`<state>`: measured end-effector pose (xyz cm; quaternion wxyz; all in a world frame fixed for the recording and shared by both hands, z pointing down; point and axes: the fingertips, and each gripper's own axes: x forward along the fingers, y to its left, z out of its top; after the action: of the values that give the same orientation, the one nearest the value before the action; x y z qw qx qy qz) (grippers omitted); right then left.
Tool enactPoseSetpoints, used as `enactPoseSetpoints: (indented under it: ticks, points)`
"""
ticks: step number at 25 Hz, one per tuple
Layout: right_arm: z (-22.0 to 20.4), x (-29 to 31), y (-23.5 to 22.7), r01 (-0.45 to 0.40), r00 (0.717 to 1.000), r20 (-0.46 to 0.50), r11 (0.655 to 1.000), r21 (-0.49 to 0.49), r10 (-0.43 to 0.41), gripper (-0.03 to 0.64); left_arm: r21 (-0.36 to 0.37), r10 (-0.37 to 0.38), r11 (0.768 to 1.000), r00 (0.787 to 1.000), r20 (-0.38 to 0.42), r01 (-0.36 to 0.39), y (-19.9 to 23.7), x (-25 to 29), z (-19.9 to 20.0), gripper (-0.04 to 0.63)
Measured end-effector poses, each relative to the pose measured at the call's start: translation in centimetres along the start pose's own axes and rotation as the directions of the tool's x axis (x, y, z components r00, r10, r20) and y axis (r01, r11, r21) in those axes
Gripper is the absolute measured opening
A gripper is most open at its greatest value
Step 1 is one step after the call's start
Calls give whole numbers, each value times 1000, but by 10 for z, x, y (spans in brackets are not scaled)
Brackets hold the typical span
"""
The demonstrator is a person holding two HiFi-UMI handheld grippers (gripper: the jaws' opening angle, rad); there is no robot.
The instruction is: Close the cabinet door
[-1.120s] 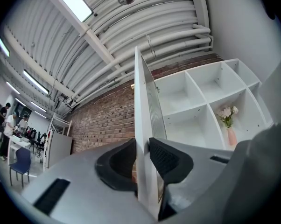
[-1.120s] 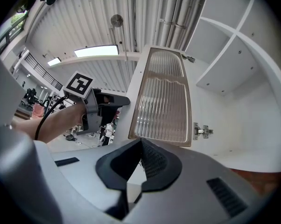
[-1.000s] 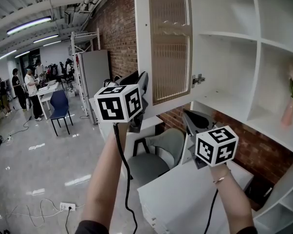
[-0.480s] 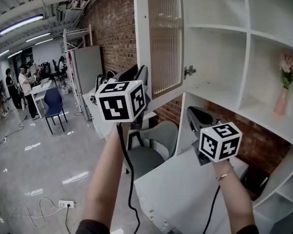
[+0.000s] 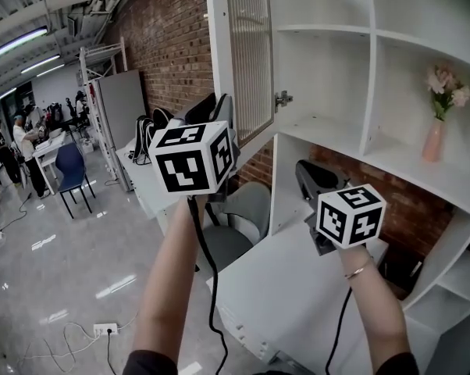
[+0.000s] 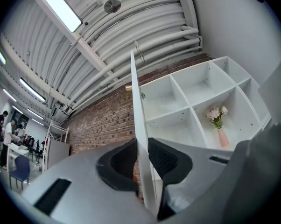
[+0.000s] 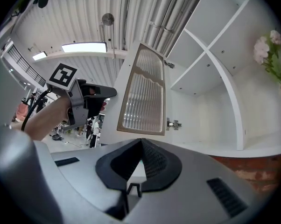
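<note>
The white cabinet door (image 5: 251, 61) with a ribbed glass panel stands partly open, hinged (image 5: 283, 98) to the white shelf cabinet (image 5: 329, 76). My left gripper (image 5: 217, 108) is raised at the door's free edge. In the left gripper view the door edge (image 6: 139, 120) runs between the jaws (image 6: 143, 160), which are closing with both pads against it. My right gripper (image 5: 307, 172) hangs lower, under the cabinet's bottom shelf, shut and holding nothing (image 7: 140, 141). The right gripper view shows the door (image 7: 143, 97) and my left gripper (image 7: 91, 94) at its edge.
A pink vase of flowers (image 5: 433, 143) stands in a right-hand cabinet compartment. Below are a white desk (image 5: 282, 287) and a grey chair (image 5: 243, 213). A brick wall (image 5: 169, 53) runs behind. People stand around tables far left (image 5: 24, 143).
The door has swung towards the cabinet, its panel now seen more edge-on. My left gripper went with its edge. The right gripper has drifted slightly lower.
</note>
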<state>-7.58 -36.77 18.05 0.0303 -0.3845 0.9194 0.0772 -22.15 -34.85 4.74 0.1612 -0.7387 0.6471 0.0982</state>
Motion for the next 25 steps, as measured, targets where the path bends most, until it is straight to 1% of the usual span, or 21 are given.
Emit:
enactPoseSetpoints:
  ticks: [2,4,11,13,16,25]
  points:
    - [2,-6,-3,15,1000,-4,1000,-15,-15,0,-2,-6,1000,1000,4,6,-7,-1,2,84]
    - [5,-12,-8,32,999,-7,999,-25,-32,0,-20,-29,999,1000,9,29,-14,-1,4,84]
    - [7,-33,-22,77,997,2,997,-19,-77,0,-32,-77,996,997,13,78,-39,-2,7,85]
    - [6,-38,-25,87,996,1,996,-18,-87,0,-14,-91,996,996,11,91,-52,-1,8,89]
    - [5,-46,-30,100,995,-2,995,-17,-100,0,28,-84,996,996,8,84,-69,3,10,89]
    - [1,-72,-52,156,988,-12,987,-22,-157,2,25,-136,990,990,21,136,-114,15,12,104]
